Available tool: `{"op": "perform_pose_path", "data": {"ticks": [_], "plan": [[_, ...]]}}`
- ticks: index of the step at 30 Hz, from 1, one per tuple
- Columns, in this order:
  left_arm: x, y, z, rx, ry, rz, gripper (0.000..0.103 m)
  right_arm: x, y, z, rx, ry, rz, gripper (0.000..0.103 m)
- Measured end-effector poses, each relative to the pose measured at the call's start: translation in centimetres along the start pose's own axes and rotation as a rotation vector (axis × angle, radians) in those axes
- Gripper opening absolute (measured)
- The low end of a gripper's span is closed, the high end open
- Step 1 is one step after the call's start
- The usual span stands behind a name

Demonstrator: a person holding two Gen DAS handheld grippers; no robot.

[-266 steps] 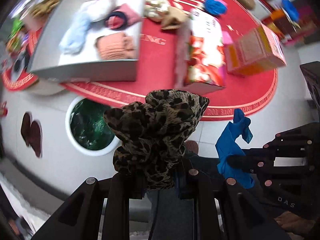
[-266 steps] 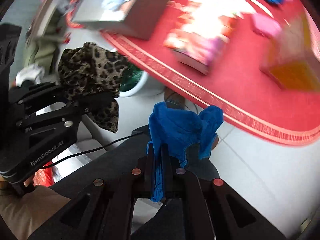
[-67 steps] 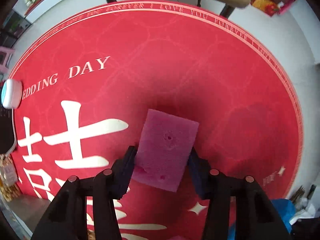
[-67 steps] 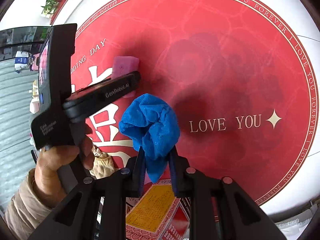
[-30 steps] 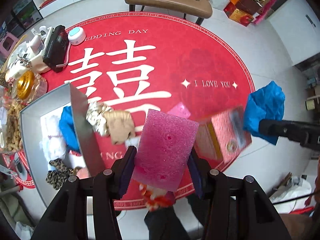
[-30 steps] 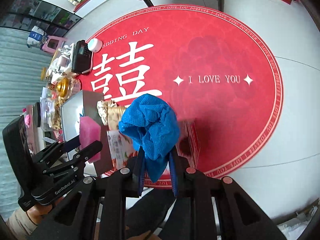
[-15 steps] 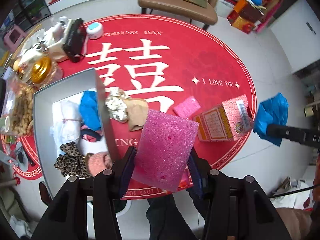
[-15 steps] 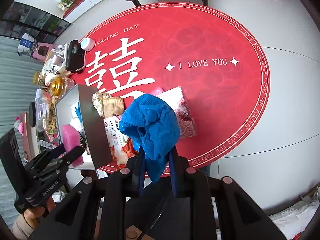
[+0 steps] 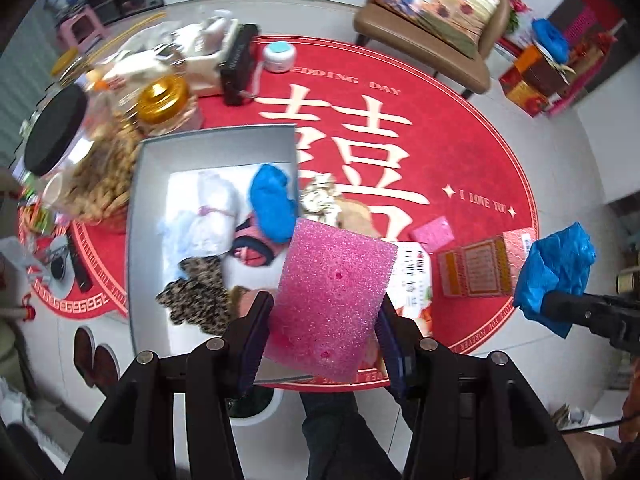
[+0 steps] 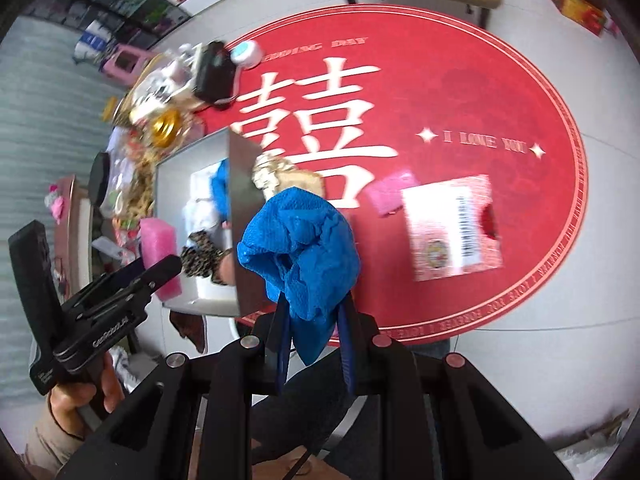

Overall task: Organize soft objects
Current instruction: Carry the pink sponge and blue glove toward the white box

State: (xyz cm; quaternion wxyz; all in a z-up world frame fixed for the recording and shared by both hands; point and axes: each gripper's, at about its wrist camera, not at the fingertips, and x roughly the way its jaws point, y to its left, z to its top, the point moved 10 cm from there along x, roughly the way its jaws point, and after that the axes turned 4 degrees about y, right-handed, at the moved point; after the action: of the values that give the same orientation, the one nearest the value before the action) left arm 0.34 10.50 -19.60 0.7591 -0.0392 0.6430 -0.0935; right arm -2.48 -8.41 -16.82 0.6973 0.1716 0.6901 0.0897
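Note:
My left gripper is shut on a pink sponge and holds it above the near right corner of the grey box. The box holds a blue cloth, white cloth, a leopard scrunchie and other soft items. My right gripper is shut on a blue cloth, held in the air right of the box. The left gripper with its sponge shows at the left of the right wrist view. The right gripper's cloth shows at the right of the left wrist view.
A round red mat covers the table. On it lie a second pink sponge, a pink carton, a beige soft item, jars and a black device. A brown chair stands beyond.
Both grippers have pulled back from the mat and moved left toward the grey box, each still holding its item. The box now lies closer under the left gripper.

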Motion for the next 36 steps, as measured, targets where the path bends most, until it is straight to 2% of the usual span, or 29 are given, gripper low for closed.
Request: {"op": "perform_pose_path", "data": {"ticks": [17, 30, 36], "plan": [[-0.5, 7.7, -2.7, -0.187, -0.021, 0.016, 0.052, 2.9, 8.9, -0.6, -0.215, 0.08, -0.025, 0.023], [-0.5, 11.0, -3.5, -0.262, -0.017, 0.036, 0.052, 5.6, 15.0, -0.5, -0.352, 0.139, -0.024, 0.023], [-0.2, 12.3, -3.3, -0.274, -0.021, 0.077, 0.052, 6.6, 16.6, -0.1, -0.383, 0.167, -0.027, 0.023]]}}
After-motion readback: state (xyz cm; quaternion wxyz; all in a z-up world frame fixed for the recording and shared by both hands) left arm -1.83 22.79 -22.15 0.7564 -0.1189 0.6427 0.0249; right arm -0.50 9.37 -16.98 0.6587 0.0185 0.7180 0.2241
